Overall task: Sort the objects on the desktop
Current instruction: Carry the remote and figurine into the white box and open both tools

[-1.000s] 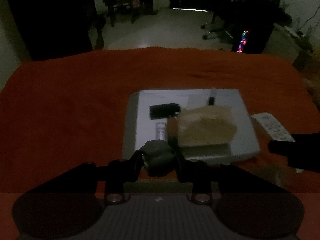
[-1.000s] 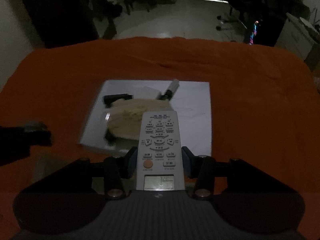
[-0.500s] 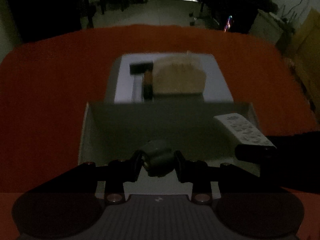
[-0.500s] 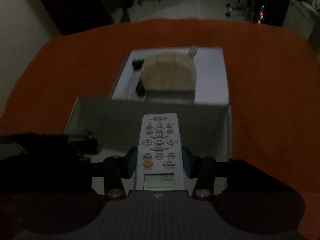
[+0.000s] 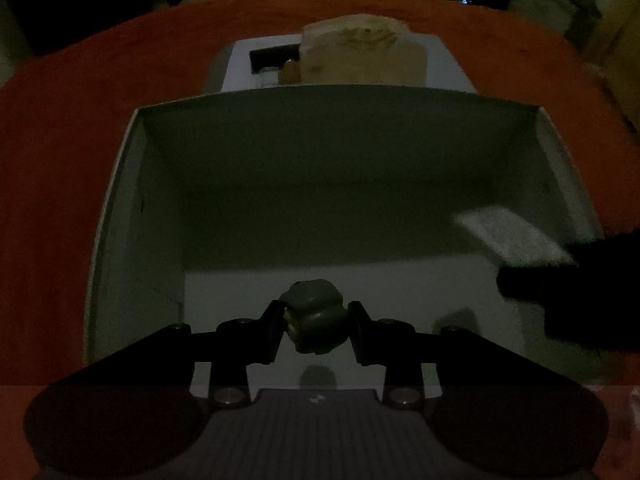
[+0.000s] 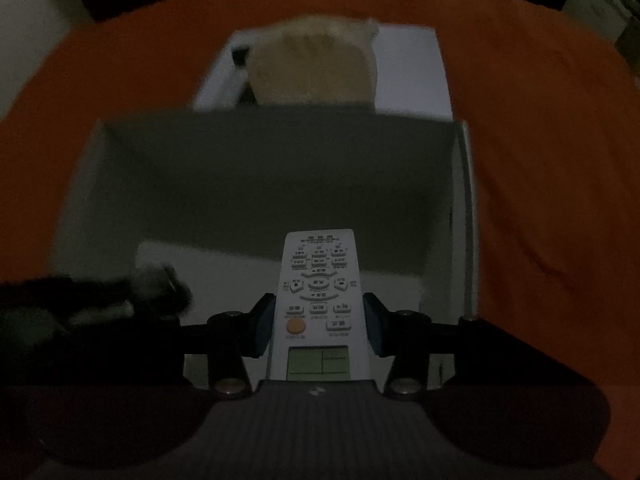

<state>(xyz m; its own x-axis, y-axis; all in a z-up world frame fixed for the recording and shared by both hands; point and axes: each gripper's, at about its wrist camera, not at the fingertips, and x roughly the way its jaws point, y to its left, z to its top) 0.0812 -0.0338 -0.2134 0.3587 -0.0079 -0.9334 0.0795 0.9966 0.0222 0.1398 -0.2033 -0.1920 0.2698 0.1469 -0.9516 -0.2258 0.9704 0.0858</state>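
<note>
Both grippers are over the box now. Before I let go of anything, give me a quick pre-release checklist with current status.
1. Left gripper grips the small grey object: ok.
2. Right gripper clamps the remote control: ok.
3. Both loads are over the open white box: ok.
4. Box floor under the grippers is bare: ok where visible.
5. Height above the box floor: cannot tell.
6. Grippers apart from each other: ok, though close.

left wrist: steeply down, close over box [image 5: 120, 200] | right wrist: same | shared: box, orange cloth [image 6: 540, 160]
</note>
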